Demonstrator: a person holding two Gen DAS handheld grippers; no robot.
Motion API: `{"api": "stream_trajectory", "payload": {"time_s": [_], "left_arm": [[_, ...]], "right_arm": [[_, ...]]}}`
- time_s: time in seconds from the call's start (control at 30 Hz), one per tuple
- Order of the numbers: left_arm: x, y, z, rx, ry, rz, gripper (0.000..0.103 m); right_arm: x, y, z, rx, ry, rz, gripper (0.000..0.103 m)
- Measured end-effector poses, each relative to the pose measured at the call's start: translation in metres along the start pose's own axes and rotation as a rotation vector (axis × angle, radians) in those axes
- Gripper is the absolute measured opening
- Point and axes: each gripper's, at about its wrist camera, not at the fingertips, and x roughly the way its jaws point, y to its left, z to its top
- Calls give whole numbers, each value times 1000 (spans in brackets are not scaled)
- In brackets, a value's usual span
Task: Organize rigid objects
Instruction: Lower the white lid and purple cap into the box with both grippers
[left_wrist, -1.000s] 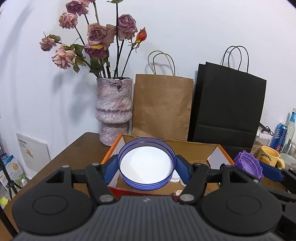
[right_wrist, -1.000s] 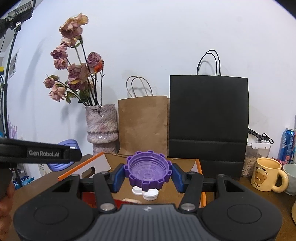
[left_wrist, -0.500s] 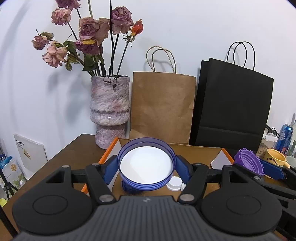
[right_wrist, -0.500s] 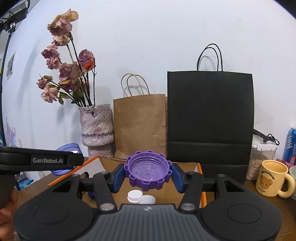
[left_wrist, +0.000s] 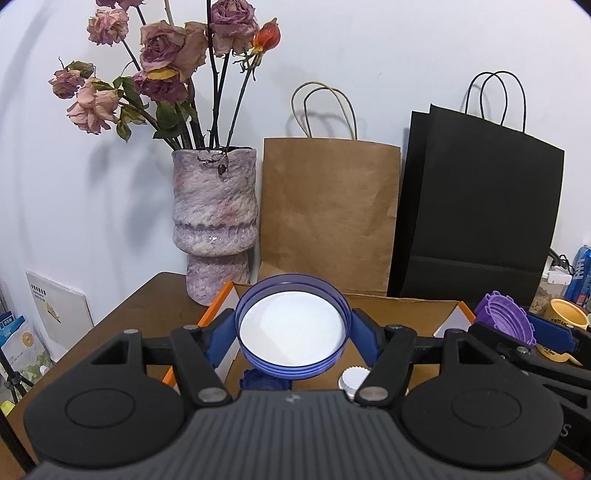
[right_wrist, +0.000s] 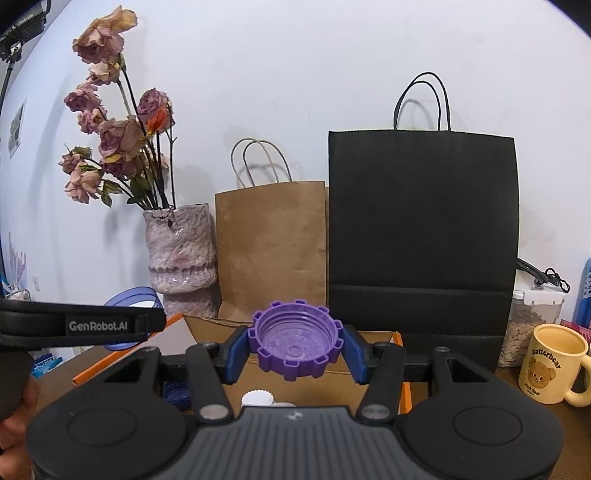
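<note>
Left gripper (left_wrist: 293, 334) clamps a blue-rimmed jar lid (left_wrist: 291, 332) by its rim; right gripper (right_wrist: 295, 347) clamps a purple notched cap (right_wrist: 294, 341). Both look light, rigid, slippery plastic, held above the cardboard box (left_wrist: 399, 308).

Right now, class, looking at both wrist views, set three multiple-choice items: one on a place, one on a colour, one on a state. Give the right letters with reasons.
1. Where does the brown paper bag stand?
A. between the vase and the black bag
B. inside the cardboard box
C. on the yellow mug

2. What colour is the notched cap in the right gripper?
A. white
B. purple
C. orange

3. What is the left gripper doing?
A. standing open and bare
B. gripping a spoon
C. gripping the blue-rimmed lid

Answers: 1 A, vase left, black bag right; 2 B, plainly purple; 3 C, pads press its rim.
</note>
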Motion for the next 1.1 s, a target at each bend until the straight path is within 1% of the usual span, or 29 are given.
{"api": "stream_trajectory", "payload": {"time_s": [0.3, 0.57, 1.1], "left_arm": [[20, -2, 1, 23, 9, 18, 67], [40, 1, -1, 38, 37, 40, 67], [64, 2, -11, 76, 99, 61, 67]], "right_arm": [[18, 0, 1, -25, 16, -6, 53], [32, 0, -2, -46, 44, -12, 53], [49, 0, -13, -77, 127, -27, 53]]}}
